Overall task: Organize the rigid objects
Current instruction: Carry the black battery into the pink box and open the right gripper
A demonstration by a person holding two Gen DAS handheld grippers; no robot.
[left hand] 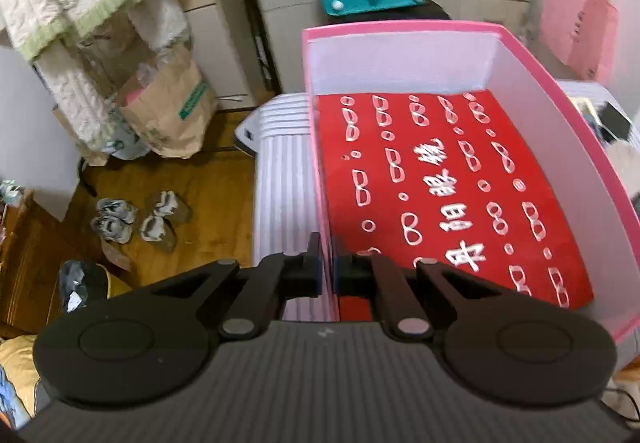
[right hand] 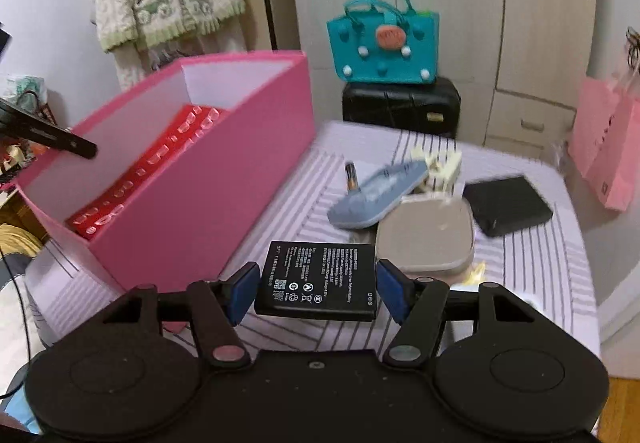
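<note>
1. The right gripper [right hand: 316,293] is seen with its blue pads [right hand: 242,293] set against the two short edges of a flat black battery [right hand: 318,285]; the jaws stand part open, closed on it, and the battery is held off the bed, label up.
2. The left gripper [left hand: 327,269] is closed as far as it goes, with the near wall of the pink box [left hand: 600,179] pinched between its jaws. In the right wrist view the box appears tilted, left of and beyond the right gripper.
3. The step in hand is judged to be the carrying of the battery to the box, which is steadied by the left gripper.
4. For the next move, a swing to the left and over the rim would be needed, with the battery kept flat, then an opening of the jaws above the red sheet [left hand: 448,195] that lies on the box floor. A knock against the tilted wall could shift the box.
5. Beyond the right gripper, on the striped cover [right hand: 520,283], other things are left: a grey square lid [right hand: 426,233] just past the battery, a blue oblong case [right hand: 378,191] resting partly on it, a small cylindrical cell [right hand: 350,175], a cream plastic piece [right hand: 442,167], and a black slab [right hand: 508,203] to the right.
6. Further out, a teal bag [right hand: 384,45] is seen on a black case [right hand: 400,107] against pale cupboards, and a pink paper bag [right hand: 608,147] hangs at far right.
7. To the left of the left gripper, a wooden floor [left hand: 216,179] with slippers [left hand: 136,219] and a brown paper sack [left hand: 168,111] is seen below the bed.
</note>
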